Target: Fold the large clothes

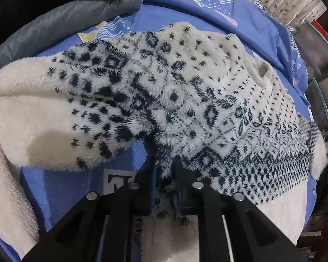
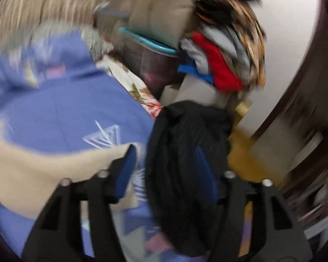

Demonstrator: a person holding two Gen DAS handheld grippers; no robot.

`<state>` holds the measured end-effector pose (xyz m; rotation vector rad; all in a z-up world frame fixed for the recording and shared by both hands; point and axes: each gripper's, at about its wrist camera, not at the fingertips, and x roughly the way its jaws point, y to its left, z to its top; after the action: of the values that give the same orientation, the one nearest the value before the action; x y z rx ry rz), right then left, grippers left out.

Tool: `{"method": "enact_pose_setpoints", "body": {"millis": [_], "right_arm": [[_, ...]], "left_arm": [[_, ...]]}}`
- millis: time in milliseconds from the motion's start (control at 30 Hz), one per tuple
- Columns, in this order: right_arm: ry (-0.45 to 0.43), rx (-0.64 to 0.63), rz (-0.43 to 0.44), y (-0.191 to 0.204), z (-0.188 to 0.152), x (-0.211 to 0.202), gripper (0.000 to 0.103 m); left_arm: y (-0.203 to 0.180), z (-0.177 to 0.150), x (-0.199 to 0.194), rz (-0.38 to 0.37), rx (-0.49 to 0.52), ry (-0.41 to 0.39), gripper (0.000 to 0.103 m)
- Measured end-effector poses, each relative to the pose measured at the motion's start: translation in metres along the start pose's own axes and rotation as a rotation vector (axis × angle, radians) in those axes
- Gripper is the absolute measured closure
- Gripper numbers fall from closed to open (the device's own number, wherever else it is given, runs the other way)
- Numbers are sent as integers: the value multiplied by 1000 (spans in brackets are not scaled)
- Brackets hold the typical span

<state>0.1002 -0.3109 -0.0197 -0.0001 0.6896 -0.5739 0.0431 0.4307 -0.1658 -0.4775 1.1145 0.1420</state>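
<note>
A fluffy white sweater [image 1: 164, 83] with a black pattern lies spread on the blue bedsheet [image 1: 61, 185]. My left gripper [image 1: 164, 168] points down at its near edge and is shut on a fold of the fuzzy cloth, which bunches between the black fingers and hides their tips. The right wrist view is blurred. There my right gripper [image 2: 166, 152] stands open over the bed's edge, blue pads [image 2: 124, 170] wide apart. A black garment [image 2: 185, 152] hangs between them against the right finger; the left pad is clear of it.
A grey padded quilt [image 1: 61, 26] lies at the far left of the bed. Beyond the bed's right edge are boxes, a clear bin with a teal rim [image 2: 150, 43] and a heap of red, grey and patterned clothes [image 2: 220, 65]. A beige cloth [image 2: 43, 170] lies on the sheet.
</note>
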Motion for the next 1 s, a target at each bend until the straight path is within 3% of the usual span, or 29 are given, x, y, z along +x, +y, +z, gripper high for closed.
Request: {"method": "enact_pose_setpoints", "body": {"millis": [100,133,200,267,367,500,533,567,600,633,700,767,800,867,900,967,1000], "right_arm": [[70,250,279,-23,-22,2,30],[121,324,421,-21,-37,4,30],[229,401,618,-6,-65,13,30],[322,410,699,20,-85,22,30],[355,426,642,41,-100,41,30],[348,626,624,36,-104,82,30],[341,641,630,35,-100,87,36],[328,641,634,37,-96,93,71],[325,622,622,40,-90,97,89],[315,619,617,41,-85,97,96],[219,633,603,24,-74,88,96],[94,616,528,12,-58,73,96],[73,596,488,9,-52,74,96],[125,517,361,6,-50,85,88],[206,471,292,11,-54,97,84],[270,466,287,11,-63,101,66],[249,494,289,8,-68,92,58]], "left_arm": [[-2,-1,6,-21,-5,8,49],[-3,-1,6,-24,5,10,47],[-9,-2,8,-27,34,15,35],[-18,-3,10,-8,72,21,29],[-27,-3,11,22,94,19,26],[-23,-1,10,10,36,17,25],[-23,0,11,7,21,17,24],[-21,0,11,4,6,15,23],[-21,0,12,5,-4,13,21],[-23,1,13,11,-3,11,20],[-28,-1,15,27,21,5,16],[-32,-2,17,32,42,-1,12],[-34,-3,19,31,51,-4,9],[-38,-4,22,29,75,-7,4],[-39,-4,23,28,87,-7,1],[-42,-5,24,37,115,-7,-1],[-43,-5,25,43,127,-8,-2]]}}
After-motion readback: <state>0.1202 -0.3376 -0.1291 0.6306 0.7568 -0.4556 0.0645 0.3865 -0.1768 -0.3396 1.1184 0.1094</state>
